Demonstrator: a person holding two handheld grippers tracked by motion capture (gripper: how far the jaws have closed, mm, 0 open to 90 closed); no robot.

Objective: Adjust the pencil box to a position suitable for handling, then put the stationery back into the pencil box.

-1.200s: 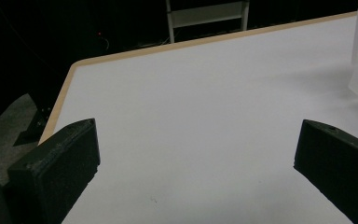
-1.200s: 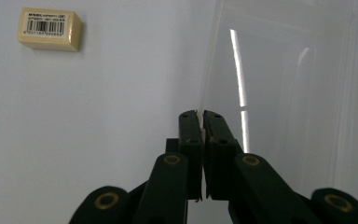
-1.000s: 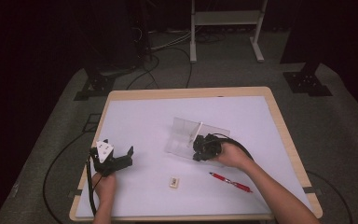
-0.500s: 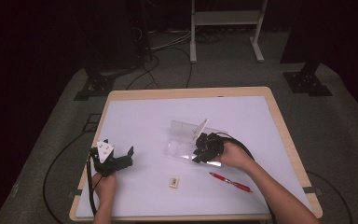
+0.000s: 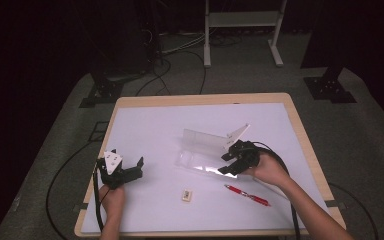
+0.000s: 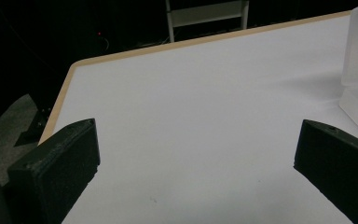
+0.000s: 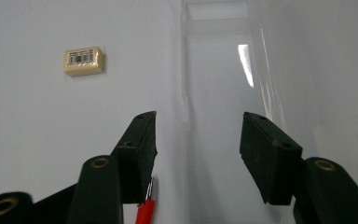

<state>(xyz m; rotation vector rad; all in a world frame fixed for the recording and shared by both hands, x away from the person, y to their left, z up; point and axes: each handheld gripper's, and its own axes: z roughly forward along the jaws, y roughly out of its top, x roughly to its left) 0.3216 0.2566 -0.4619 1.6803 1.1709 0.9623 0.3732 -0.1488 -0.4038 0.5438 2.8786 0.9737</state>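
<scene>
Lit table, dark room; soft, low-resolution frames.

High view: white table (image 5: 150,125) evenly lit from above, floor and background near black, overall grainy and soft. Bright glare streak on clear plastic case (image 5: 200,162), repeated as a white bar in right gripper view (image 7: 245,58). Left gripper view: jaws dim, slightly blurred close up; faint soft shadows on tabletop. Eraser (image 7: 84,60) label reasonably sharp.
</scene>
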